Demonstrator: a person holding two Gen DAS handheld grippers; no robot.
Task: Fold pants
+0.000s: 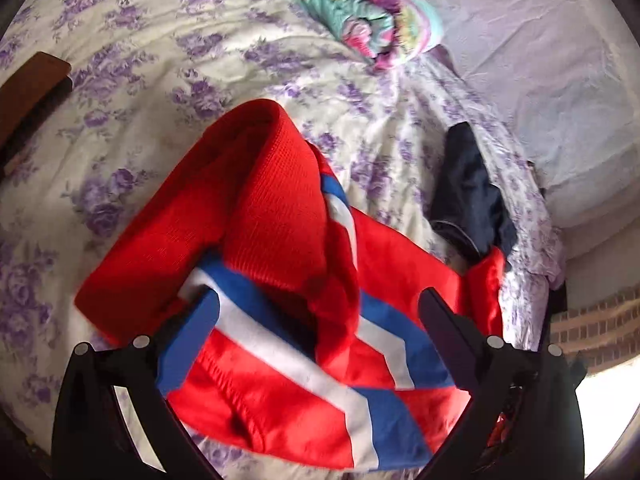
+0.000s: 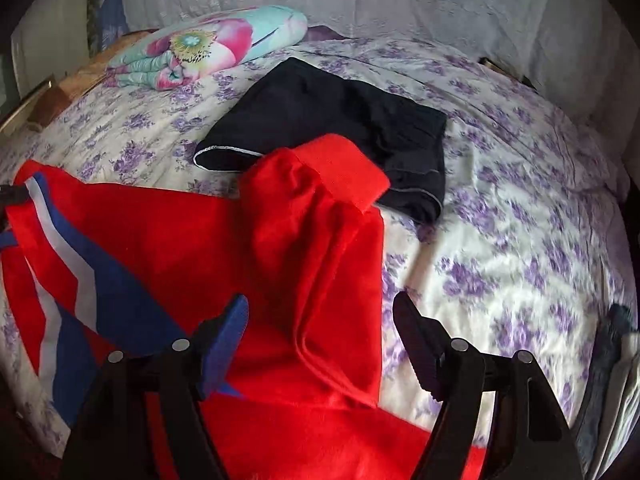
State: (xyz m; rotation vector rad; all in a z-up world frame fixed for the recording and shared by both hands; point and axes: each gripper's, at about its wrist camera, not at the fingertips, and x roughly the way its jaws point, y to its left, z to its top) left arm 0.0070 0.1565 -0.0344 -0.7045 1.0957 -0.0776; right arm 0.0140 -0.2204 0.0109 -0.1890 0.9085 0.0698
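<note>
Red pants (image 1: 264, 216) with blue and white stripes lie rumpled on the floral bedspread, a ribbed cuff folded over on top. My left gripper (image 1: 320, 304) is open, its fingers spread over the striped part of the pants. In the right wrist view the red pants (image 2: 312, 240) fill the lower left, one leg with its cuff reaching up toward a dark garment. My right gripper (image 2: 320, 312) is open above the red leg's edge, holding nothing.
A folded dark navy garment (image 2: 340, 128) lies mid-bed, also visible in the left wrist view (image 1: 468, 192). A rolled floral quilt (image 2: 204, 48) sits at the far end near the wall. The floral bedspread (image 2: 520, 240) stretches to the right. The bed's edge and a brick wall (image 1: 592, 328) are at right.
</note>
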